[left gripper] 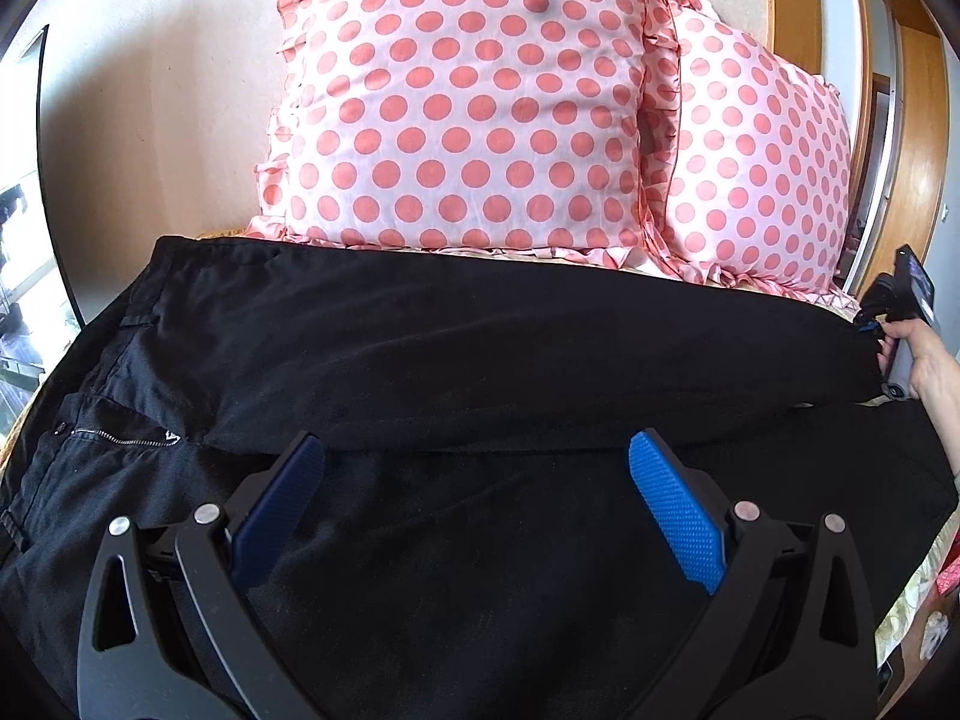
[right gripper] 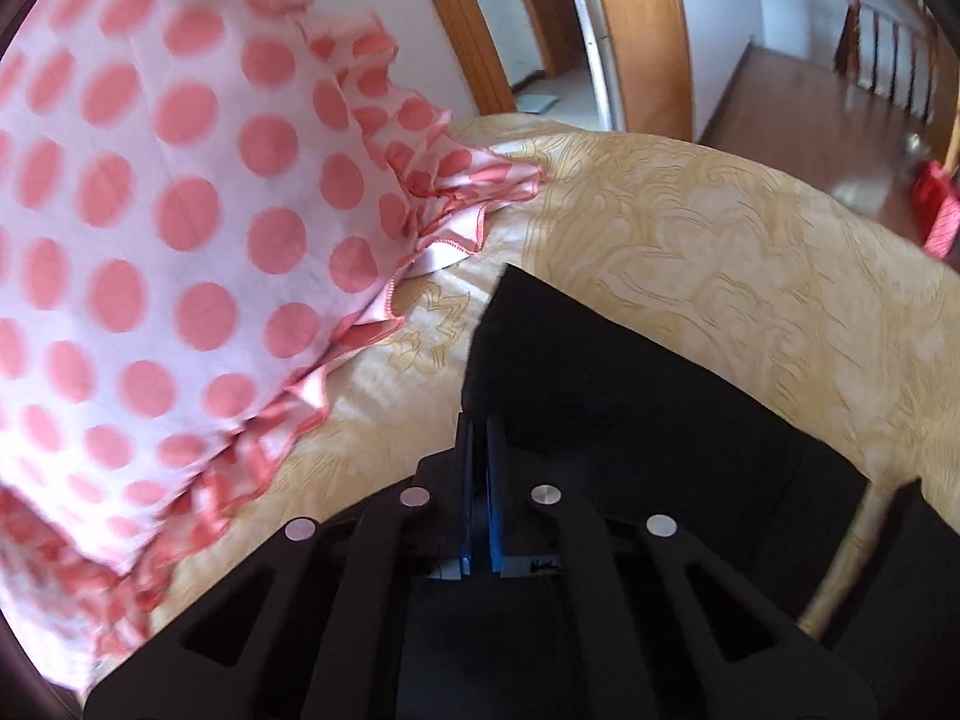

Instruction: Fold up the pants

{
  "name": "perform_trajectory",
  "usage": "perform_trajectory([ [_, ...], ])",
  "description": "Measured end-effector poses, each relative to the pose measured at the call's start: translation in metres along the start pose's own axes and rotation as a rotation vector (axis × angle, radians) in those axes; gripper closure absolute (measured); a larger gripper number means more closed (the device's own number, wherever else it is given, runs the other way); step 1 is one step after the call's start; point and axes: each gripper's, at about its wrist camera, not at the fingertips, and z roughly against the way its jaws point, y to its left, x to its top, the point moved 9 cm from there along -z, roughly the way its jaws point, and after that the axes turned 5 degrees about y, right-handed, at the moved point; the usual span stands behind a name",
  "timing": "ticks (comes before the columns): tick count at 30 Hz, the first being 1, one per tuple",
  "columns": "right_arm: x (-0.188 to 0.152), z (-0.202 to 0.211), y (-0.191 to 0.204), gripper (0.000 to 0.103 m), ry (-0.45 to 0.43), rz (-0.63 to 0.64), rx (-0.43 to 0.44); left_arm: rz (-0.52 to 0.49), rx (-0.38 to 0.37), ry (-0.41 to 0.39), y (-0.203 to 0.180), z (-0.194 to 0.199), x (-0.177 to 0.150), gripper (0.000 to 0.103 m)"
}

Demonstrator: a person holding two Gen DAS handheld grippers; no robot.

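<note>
Black pants (left gripper: 480,348) lie flat across the bed (right gripper: 690,252), long axis running left-right: waistband and zipper (left gripper: 120,435) at my left, leg cuffs at my right. My left gripper (left gripper: 474,468) hovers over mid-leg, jaws wide apart, gripping nothing. My right gripper (right gripper: 479,420) is clamped tight on a cuff (right gripper: 540,324) at the far right end, near the dotted pillows (left gripper: 468,102). Right hand is nearer the cuffs, so I judge the fold goes from right toward the waistband.
</note>
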Motion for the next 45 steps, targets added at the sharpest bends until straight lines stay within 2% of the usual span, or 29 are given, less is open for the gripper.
perform_trajectory([
  [4,-0.02,0.052,-0.012,0.099,-0.042,0.002,0.188,-0.001,-0.01,-0.009,-0.002,0.009,-0.004,0.002],
  [10,-0.089,0.14,-0.048,0.099,-0.092,0.04,0.363,-0.002,-0.028,-0.043,-0.005,0.027,-0.011,0.002],
  [13,-0.124,0.159,-0.077,0.099,-0.087,0.033,0.374,0.002,-0.037,-0.05,-0.005,0.033,-0.012,0.002],
  [15,-0.145,0.156,-0.094,0.099,-0.044,0.011,0.368,0.002,-0.038,-0.053,-0.006,0.035,-0.013,0.002],
  [19,-0.152,0.138,-0.104,0.097,0.047,-0.066,0.414,-0.003,-0.046,-0.049,-0.011,0.038,-0.014,0.002],
  [20,-0.154,0.136,-0.108,0.095,0.065,-0.092,0.428,-0.004,-0.049,-0.048,-0.012,0.039,-0.015,0.002],
  [21,-0.155,0.134,-0.11,0.086,0.083,-0.114,0.439,-0.005,-0.05,-0.049,-0.013,0.04,-0.016,0.002],
  [22,-0.156,0.133,-0.111,0.064,0.092,-0.134,0.451,-0.008,-0.049,-0.05,-0.013,0.042,-0.017,0.002],
  [23,-0.156,0.134,-0.111,0.061,0.088,-0.139,0.466,-0.01,-0.046,-0.052,-0.013,0.043,-0.018,0.002],
  [24,-0.154,0.136,-0.109,0.054,0.08,-0.138,0.469,-0.01,-0.042,-0.052,-0.013,0.043,-0.018,0.002],
  [27,-0.153,0.136,-0.108,0.051,0.08,-0.153,0.484,0.012,-0.051,-0.041,-0.009,0.043,-0.02,0.002],
  [29,-0.149,0.129,-0.106,0.052,0.091,-0.18,0.498,0.027,-0.065,-0.033,-0.008,0.041,-0.019,0.002],
  [32,-0.136,0.121,-0.106,0.058,0.048,-0.187,0.465,0.048,-0.079,-0.025,-0.007,0.039,-0.018,0.002],
  [33,-0.131,0.115,-0.105,0.07,0.041,-0.186,0.45,0.053,-0.078,-0.025,-0.006,0.039,-0.018,0.002],
  [34,-0.124,0.106,-0.103,0.093,0.049,-0.187,0.447,0.054,-0.076,-0.025,-0.006,0.039,-0.017,0.002],
  [35,-0.119,0.098,-0.101,0.101,0.063,-0.196,0.46,0.056,-0.074,-0.025,-0.005,0.039,-0.017,0.002],
  [38,-0.097,0.094,-0.099,0.101,0.055,-0.189,0.49,0.062,-0.065,-0.025,-0.002,0.041,-0.015,0.002],
  [42,-0.077,0.146,-0.103,0.101,-0.07,-0.144,0.59,0.074,-0.045,-0.044,0.006,0.045,-0.012,0.002],
  [45,-0.088,0.168,-0.122,0.101,-0.108,-0.112,0.556,0.084,-0.034,-0.045,0.013,0.044,-0.01,0.002],
])
